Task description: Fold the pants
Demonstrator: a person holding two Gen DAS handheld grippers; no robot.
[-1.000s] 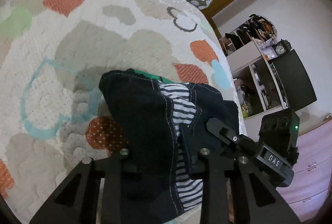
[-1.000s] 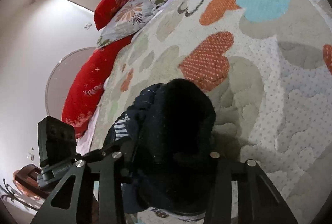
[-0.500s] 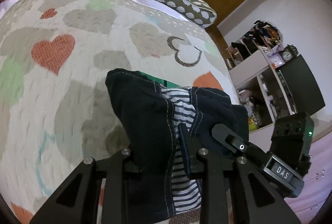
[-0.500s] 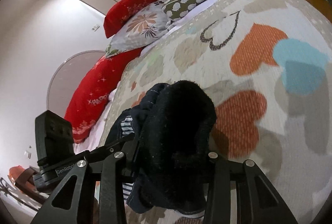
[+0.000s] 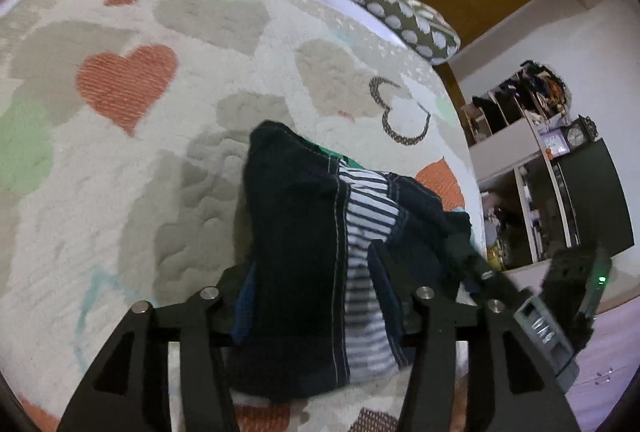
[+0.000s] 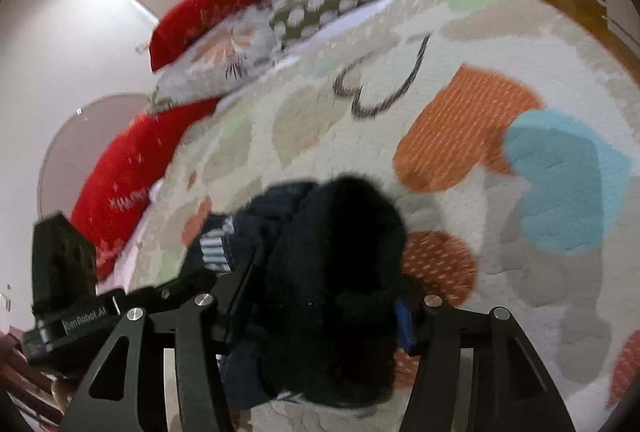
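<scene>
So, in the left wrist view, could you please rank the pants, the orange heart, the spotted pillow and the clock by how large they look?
1. pants, though nearest the camera
2. spotted pillow and orange heart, too alike to rank
3. clock, far off

Bare quilt [image 5: 168, 168] around bunched pants [image 5: 296, 232]

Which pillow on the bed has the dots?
Look at the bed's heart-patterned quilt and follow it to the far end, where the pillows are piled. The spotted pillow lies beside the flowered pillow and the red pillows; it alone is olive-green with white dots.
</scene>
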